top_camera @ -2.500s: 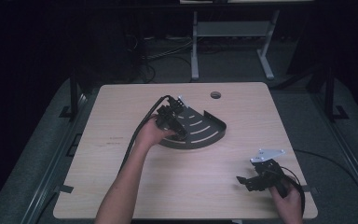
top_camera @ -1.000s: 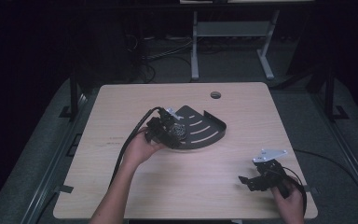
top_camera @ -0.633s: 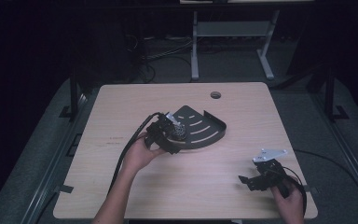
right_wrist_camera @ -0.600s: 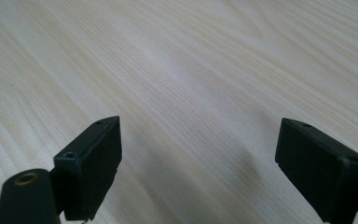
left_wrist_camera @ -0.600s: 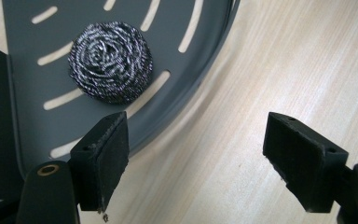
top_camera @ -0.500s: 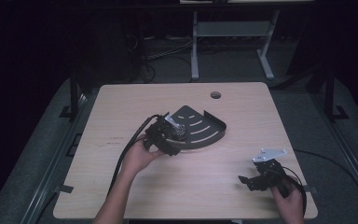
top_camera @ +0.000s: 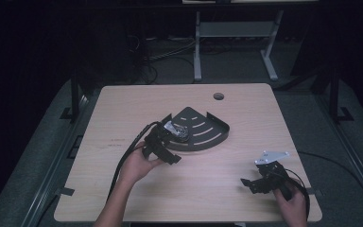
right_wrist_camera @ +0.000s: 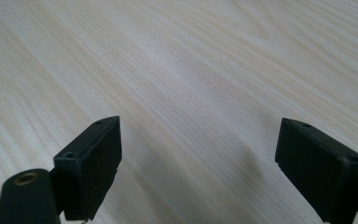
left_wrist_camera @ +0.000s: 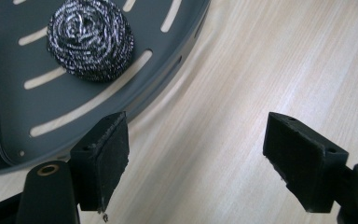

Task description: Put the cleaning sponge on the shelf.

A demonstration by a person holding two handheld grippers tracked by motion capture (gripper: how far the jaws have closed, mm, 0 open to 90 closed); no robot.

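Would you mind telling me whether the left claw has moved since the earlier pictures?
Yes. The left claw has drawn back toward the person, off the grey tray, where the steel scourer lies.

No text, label, brand, number or sign can be read in any of the views. A small dark mark is seen on the pale wooden worktop (top_camera: 118, 140) near its left side in the high view, but it is too small and blurred to be made out as writing.
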